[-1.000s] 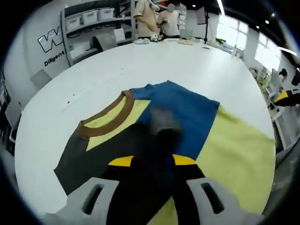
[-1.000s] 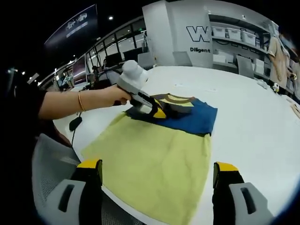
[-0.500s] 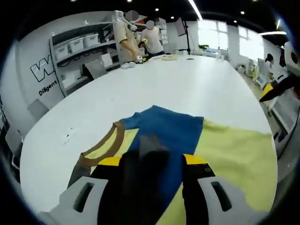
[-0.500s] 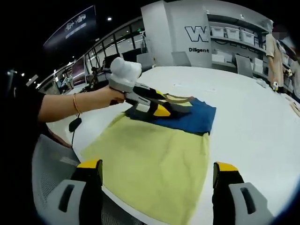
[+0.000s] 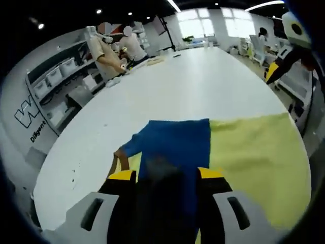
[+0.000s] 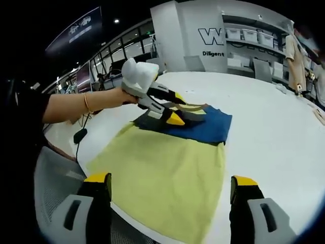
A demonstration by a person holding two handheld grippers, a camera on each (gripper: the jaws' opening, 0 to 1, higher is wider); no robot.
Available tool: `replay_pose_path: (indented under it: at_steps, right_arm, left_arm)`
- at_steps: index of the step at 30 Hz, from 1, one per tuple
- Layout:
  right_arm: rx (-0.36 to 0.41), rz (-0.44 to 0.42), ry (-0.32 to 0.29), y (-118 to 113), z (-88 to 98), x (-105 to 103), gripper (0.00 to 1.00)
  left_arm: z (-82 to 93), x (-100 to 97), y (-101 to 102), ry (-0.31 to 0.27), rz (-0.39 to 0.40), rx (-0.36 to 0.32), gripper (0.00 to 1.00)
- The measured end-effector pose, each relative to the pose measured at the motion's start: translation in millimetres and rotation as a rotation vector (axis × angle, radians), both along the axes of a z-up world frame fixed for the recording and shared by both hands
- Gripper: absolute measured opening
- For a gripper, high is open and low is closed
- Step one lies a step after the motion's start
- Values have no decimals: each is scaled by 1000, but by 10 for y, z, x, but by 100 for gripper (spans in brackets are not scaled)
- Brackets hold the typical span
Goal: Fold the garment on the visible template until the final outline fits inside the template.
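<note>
Right gripper [image 6: 170, 190]: two grey jaws with yellow-capped black tips, standing wide apart, nothing between them, hovering at the near edge of the table.
Template [image 6: 167, 178]: one flat pale-yellow sheet, soft matte cloth look, roughly rectangular, spread on the white table [image 6: 269, 132]; in the left gripper view it is the yellow area [image 5: 254, 157] to the right.
Garment [image 6: 205, 127]: one shirt, mostly blue, with a dark panel, yellow patches and a brown ribbed collar; it lies at the far end of the template, partly on it, partly on bare tabletop. In the left gripper view the blue fabric [image 5: 175, 145] looks smooth and already folded to a squarish shape.
Left gripper [image 6: 172, 113]: white-bodied, yellow-tipped, held by a person's hand [image 6: 114, 97] with a thin bracelet; its jaws are pinched on dark garment cloth lifted off the table. In its own view the dark fabric [image 5: 165, 190] bunches between the two tips.
Background: shelves with pale bins [image 6: 254, 38], two people [image 5: 117, 46] standing at the far table end.
</note>
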State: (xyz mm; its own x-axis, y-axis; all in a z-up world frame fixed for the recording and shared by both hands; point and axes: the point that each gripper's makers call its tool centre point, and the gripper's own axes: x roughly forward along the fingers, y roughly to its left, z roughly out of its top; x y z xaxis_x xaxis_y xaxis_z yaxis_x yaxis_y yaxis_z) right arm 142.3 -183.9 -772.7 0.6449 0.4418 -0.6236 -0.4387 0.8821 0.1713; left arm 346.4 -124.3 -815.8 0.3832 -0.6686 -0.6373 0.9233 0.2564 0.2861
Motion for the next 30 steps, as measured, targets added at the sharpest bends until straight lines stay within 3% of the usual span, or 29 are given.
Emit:
replay_pose_path:
  at_steps: [8,12,16,22,28,30]
  right_arm:
    - [6,-16,3,-53,-5,36,95]
    - [12,-25,2,-70,1,40,94]
    - [20,-40,-4,-92,15,50,94]
    - [19,-42,-3,-94,11,49,93]
    - [20,-41,-3,-92,8,55,93]
    - [19,-40,-3,-94,5,53,93]
  left_arm:
    - [-55,36,-28,-28,-40,53,24]
    - [-103,47,-43,-11,-31,62,12]
    - [-158,57,-17,18,-1,71,8]
    - [-101,52,-14,72,57,28,4]
    - [28,52,-97,148,154,-57,3]
    - [86,31,-156,150,146,-81,3]
